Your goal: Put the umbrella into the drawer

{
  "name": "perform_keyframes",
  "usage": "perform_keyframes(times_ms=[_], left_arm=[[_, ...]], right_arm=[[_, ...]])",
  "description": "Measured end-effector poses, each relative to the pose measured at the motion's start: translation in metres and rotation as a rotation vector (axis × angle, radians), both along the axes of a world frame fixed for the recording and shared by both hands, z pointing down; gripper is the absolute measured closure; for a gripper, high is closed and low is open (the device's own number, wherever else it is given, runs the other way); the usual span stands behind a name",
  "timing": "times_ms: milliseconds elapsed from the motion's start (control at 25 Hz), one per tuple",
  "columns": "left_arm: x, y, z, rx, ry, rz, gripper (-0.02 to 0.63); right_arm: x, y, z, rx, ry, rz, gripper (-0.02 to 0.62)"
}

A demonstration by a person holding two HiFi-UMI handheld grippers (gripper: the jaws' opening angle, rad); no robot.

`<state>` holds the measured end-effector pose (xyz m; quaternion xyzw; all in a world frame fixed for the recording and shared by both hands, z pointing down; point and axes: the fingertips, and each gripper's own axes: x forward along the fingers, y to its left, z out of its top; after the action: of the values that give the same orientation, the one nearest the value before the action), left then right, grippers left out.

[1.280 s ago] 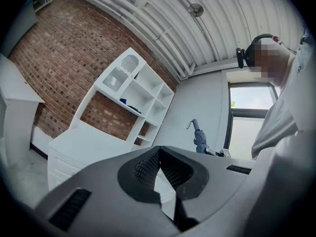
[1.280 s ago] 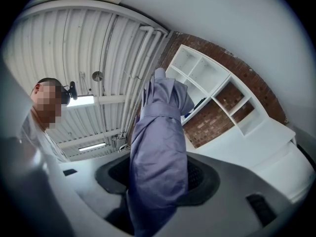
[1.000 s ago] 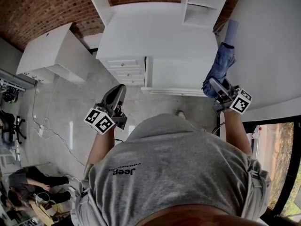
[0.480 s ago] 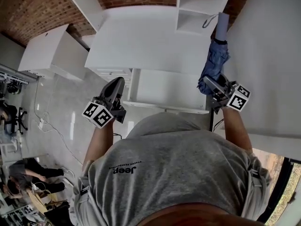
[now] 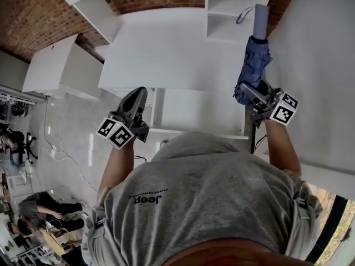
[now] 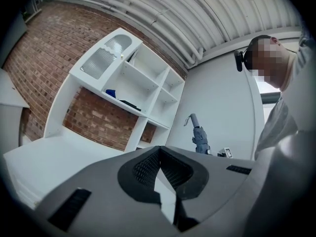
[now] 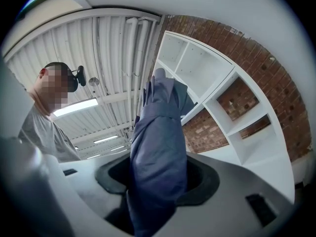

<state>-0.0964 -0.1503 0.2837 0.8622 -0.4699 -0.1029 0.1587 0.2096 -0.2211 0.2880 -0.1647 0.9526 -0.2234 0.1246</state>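
The folded blue umbrella (image 5: 252,65) stands upright at the right of the head view, its grey handle (image 5: 260,14) topmost, in front of the white wall. My right gripper (image 5: 248,91) is shut on its lower part; in the right gripper view the blue fabric (image 7: 158,147) fills the space between the jaws of the right gripper (image 7: 158,174). The left gripper (image 5: 138,96) hovers at the white desk's (image 5: 166,49) front edge, shut and holding nothing. In the left gripper view the left gripper (image 6: 159,151) points level at the desk, with the umbrella (image 6: 199,138) beyond. Only a sliver of the drawer unit (image 5: 157,105) shows under the desk.
A white shelf unit (image 5: 233,7) stands on the desk against the brick wall (image 5: 33,10). A low white cabinet (image 5: 55,65) sits to the left. Cables (image 5: 66,159) trail over the grey floor, and people sit at the lower left (image 5: 33,215).
Both grippers moved forward to the desk, the umbrella going with the right one. The drawer fronts have slipped under the desk edge. Little has changed over the last half second.
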Motion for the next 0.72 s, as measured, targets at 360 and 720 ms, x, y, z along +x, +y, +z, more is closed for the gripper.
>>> perform_keyframes(times_ms=[360,720], left_arm=[[-0.063,-0.069,0.022,-0.004,0.007,0.144,0.592],[-0.075,-0.079,0.036,-0.023,0.01,0.161,0.592]], right_arm=[[-0.058,-0.038,0.009,-0.047,0.018,0.145,0.354],[-0.074,-0.037,0.015,-0.058,0.1,0.159,0.354]])
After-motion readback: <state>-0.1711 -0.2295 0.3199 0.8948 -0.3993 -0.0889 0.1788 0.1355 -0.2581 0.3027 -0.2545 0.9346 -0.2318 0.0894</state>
